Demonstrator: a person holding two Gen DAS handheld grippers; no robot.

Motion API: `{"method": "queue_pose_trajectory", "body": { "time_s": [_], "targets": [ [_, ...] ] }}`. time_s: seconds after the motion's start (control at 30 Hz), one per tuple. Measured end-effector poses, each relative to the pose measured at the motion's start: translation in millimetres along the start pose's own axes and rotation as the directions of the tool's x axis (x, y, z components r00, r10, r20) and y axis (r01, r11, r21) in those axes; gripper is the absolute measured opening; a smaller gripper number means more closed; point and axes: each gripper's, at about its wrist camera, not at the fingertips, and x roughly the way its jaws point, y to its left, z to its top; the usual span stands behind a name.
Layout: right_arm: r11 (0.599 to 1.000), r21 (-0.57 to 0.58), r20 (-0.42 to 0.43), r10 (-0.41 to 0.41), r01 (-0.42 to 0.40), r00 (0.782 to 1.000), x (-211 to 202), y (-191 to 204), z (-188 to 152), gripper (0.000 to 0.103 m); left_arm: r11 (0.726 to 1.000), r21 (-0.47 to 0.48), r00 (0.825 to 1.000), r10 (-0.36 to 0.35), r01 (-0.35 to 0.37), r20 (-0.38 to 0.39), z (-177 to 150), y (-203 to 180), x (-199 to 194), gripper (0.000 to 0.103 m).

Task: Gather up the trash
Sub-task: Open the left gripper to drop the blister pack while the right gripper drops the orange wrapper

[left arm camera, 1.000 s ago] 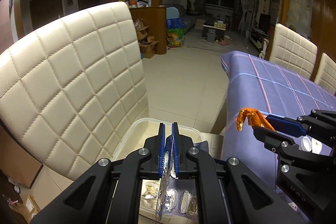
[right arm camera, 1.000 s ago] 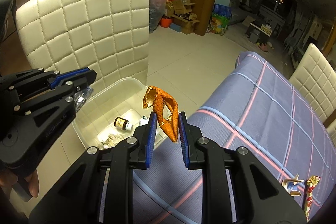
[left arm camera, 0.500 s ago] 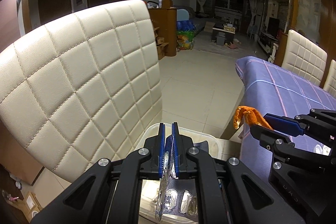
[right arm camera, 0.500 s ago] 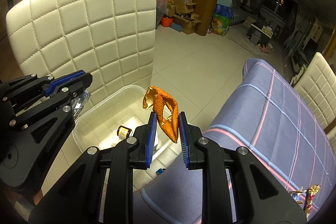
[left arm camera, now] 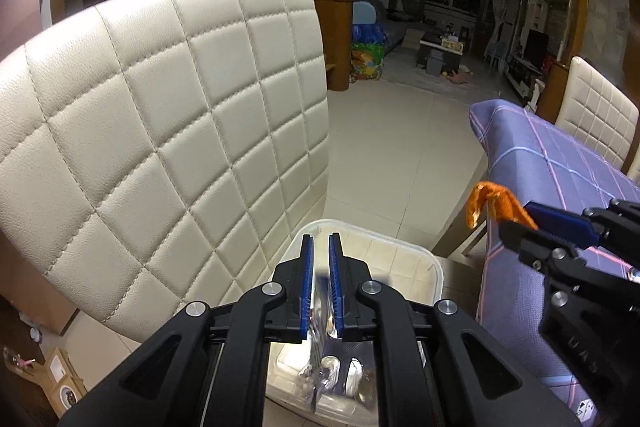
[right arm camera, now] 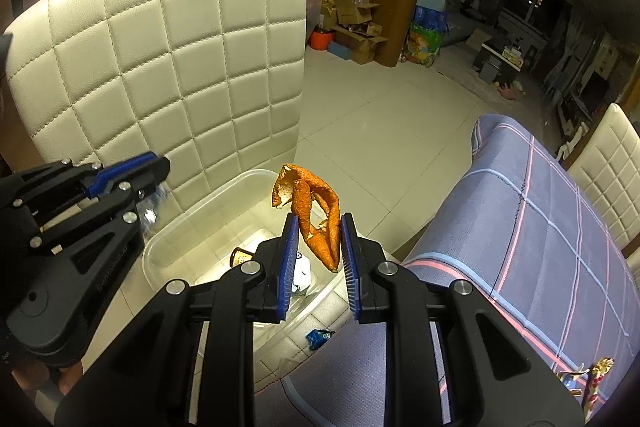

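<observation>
My left gripper (left arm camera: pixel 320 239) is shut on a silver blister pack (left arm camera: pixel 344 379), which hangs down blurred between the blue pads, over a clear plastic bin (left arm camera: pixel 400 243) on the floor. My right gripper (right arm camera: pixel 316 223) is shut on a curled orange peel (right arm camera: pixel 308 195) and holds it above the same bin (right arm camera: pixel 180 227). In the right wrist view the left gripper (right arm camera: pixel 160 167) reaches in from the left, with the silver pack (right arm camera: pixel 150 207) under its fingers. In the left wrist view the right gripper (left arm camera: pixel 516 219) and its peel (left arm camera: pixel 496 203) enter from the right.
A cream quilted chair back (right arm camera: pixel 180 67) stands right behind the bin. A table under a purple checked cloth (right arm camera: pixel 540 227) fills the right, with wrappers (right arm camera: pixel 596 375) near its front edge. A brown bottle (right arm camera: pixel 240 259) lies in the bin. A blue scrap (right arm camera: pixel 320 335) lies on the floor tiles.
Both grippers have shifted left toward the chair and over the bin, each keeping its load. The blister pack now looks blurred between the left pads.
</observation>
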Motion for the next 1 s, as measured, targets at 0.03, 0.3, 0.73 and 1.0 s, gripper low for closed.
{"method": "queue_pose_trajectory", "body": {
  "time_s": [0.03,0.3,0.73,1.0],
  "targets": [
    [1.000,-0.001,0.001,-0.003,0.003,1.000,0,0,0,0.023,1.000,-0.005,1.000,0.000,0.000,-0.006,0,1,1,0.015],
    [1.000,-0.008,-0.008,-0.001,0.001,1.000,3,4,-2,0.023,0.997,-0.040,0.994,0.065,-0.061,0.087,0,13,-17,0.084],
    [0.999,-0.037,-0.007,0.019,-0.020,1.000,5,22,3,0.024,0.991,-0.084,0.992,0.112,-0.107,0.061,-11,41,-11,0.084],
    [0.998,-0.050,0.011,0.039,-0.038,0.999,0,35,9,0.024,0.989,-0.091,0.990,0.127,-0.120,0.067,-15,52,-16,0.084]
  ]
}}
